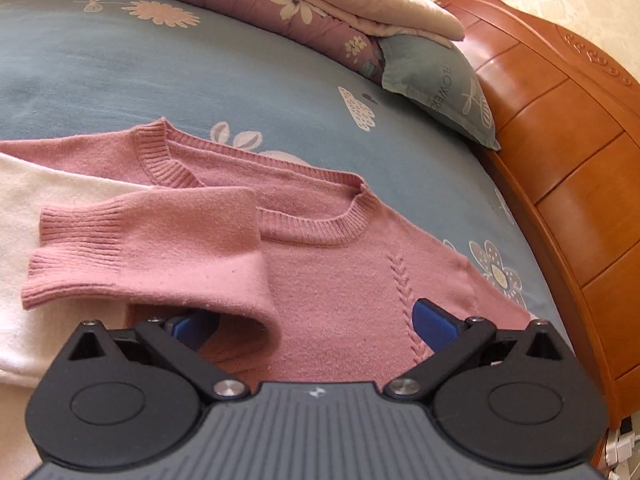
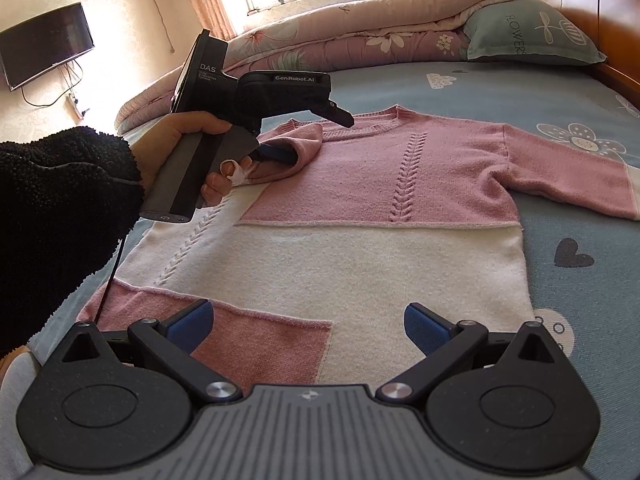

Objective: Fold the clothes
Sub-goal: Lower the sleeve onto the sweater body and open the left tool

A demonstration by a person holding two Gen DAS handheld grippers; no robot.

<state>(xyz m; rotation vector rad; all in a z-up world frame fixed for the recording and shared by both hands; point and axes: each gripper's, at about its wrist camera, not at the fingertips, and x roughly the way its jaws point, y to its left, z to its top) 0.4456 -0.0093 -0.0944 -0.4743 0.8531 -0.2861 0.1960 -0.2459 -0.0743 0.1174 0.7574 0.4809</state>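
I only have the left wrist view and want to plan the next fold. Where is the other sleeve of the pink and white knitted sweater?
Observer: The other sleeve of the pink and white knitted sweater lies spread out flat on the blue floral bedsheet, not folded in.
Operator: And the right gripper?
Observer: The right gripper is open at the sweater's bottom end and holds nothing.
Operator: What does that lower part look like?
Observer: A wide white band spans the middle, with a pink panel at one bottom corner.
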